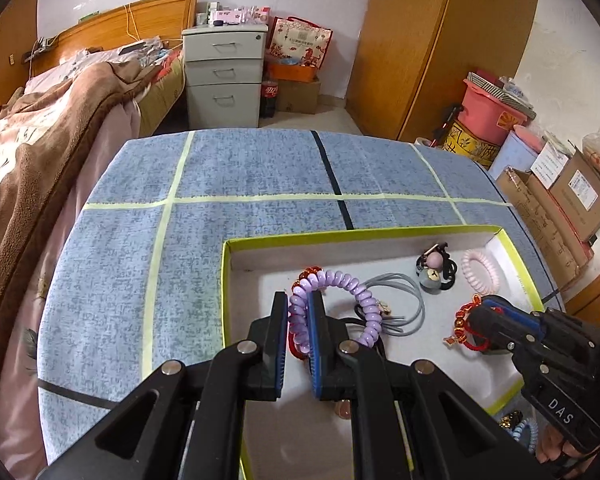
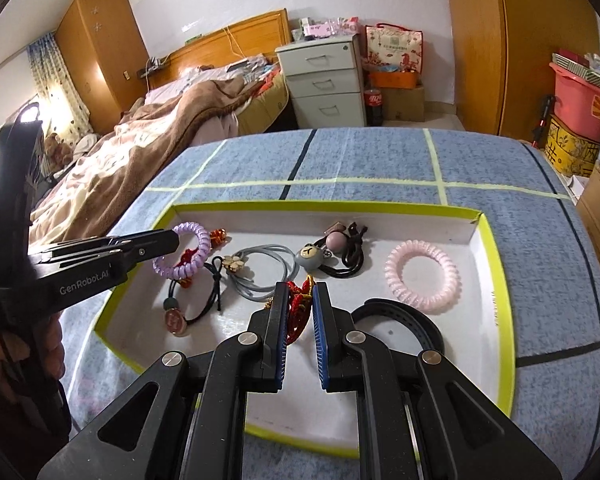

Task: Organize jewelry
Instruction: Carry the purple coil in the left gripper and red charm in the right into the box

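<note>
A white tray with a lime-green rim (image 1: 340,234) (image 2: 320,204) lies on the blue checked tablecloth and holds the jewelry. My left gripper (image 1: 299,308) (image 2: 172,240) is shut on a purple spiral hair tie (image 1: 340,280) (image 2: 198,248) over the tray's left part. Under that tie lies a second red beaded cord (image 1: 310,271) (image 2: 186,258). My right gripper (image 2: 300,300) (image 1: 488,320) is shut on a red braided bracelet (image 2: 298,306) (image 1: 462,320) with gold beads, near the tray's middle.
In the tray lie a pink spiral tie (image 2: 420,276), a grey bear hair tie (image 2: 310,258), grey elastic cords (image 2: 260,272), a flower tie (image 2: 234,264), a pink-charm tie (image 2: 176,322) and a black band (image 2: 400,316). A bed (image 1: 40,152) stands left of the table, boxes (image 1: 560,200) to its right.
</note>
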A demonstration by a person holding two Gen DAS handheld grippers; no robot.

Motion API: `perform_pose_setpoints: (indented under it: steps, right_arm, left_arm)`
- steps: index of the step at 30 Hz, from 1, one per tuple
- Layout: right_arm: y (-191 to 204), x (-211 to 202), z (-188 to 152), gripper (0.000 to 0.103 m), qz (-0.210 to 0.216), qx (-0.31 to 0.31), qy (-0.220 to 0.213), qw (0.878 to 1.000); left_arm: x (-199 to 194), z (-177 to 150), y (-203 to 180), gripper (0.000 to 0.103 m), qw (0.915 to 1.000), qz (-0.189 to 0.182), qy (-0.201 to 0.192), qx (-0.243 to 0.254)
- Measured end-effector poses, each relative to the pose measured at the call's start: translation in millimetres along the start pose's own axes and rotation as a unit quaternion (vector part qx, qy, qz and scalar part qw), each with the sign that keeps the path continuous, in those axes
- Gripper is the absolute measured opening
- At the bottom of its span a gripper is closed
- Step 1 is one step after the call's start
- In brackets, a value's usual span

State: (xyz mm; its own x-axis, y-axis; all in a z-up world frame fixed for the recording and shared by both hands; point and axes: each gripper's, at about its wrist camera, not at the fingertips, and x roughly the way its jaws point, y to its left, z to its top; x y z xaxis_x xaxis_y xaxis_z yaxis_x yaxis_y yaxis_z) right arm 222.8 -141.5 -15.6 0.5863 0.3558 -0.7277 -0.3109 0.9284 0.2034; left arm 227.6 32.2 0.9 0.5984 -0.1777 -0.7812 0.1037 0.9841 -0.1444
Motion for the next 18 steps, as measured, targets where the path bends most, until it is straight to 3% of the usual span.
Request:
perform_pose_setpoints:
  steps: [18]
  right_arm:
    - [0.0,21.0,1.2,0.012,-0.007,-0.006,0.026,1.0]
  left_arm:
    - [13.6,-2.9,3.8,0.011,0.9997,-0.005,0.02,-0.015]
